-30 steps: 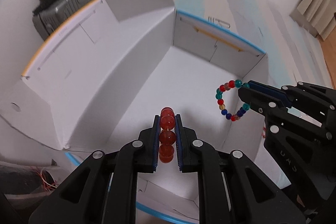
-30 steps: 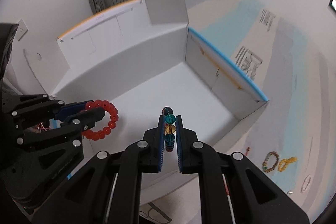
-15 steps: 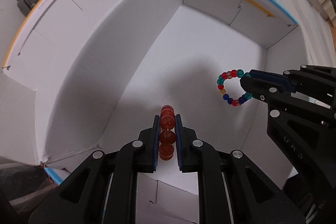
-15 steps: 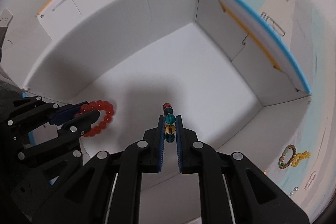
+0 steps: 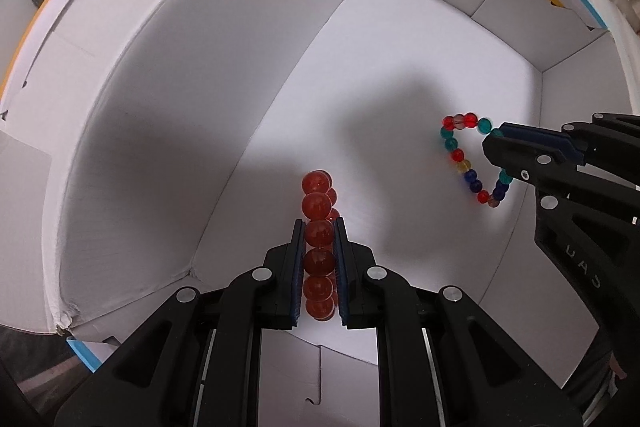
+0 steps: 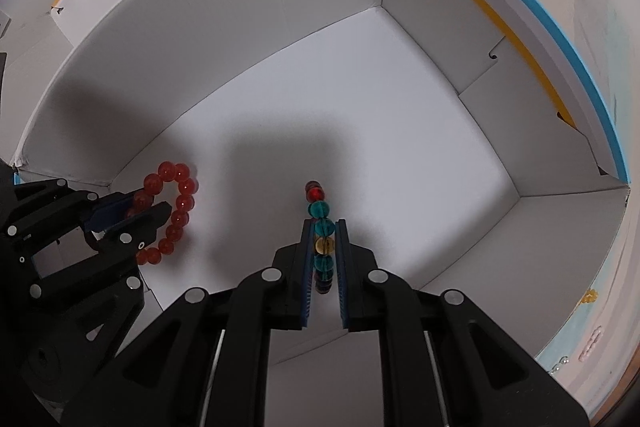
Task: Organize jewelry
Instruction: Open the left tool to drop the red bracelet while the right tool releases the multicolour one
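Both my claws have dropped deeper into the white box (image 5: 224, 75), its walls now filling each view. Its floor looks bare beneath them. Outside, loose trinkets (image 6: 592, 297), too blurred to name. Left claw (image 5: 319, 223) pinches the red bracelet (image 5: 318, 205); right claw (image 6: 324, 223) pinches the multicolored bracelet (image 6: 318, 209), both seemingly just above the floor.

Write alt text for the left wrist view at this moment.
The left gripper is shut on a red bead bracelet, held inside an open white cardboard box. At right, the right gripper holds a multicolored bead bracelet above the box floor.
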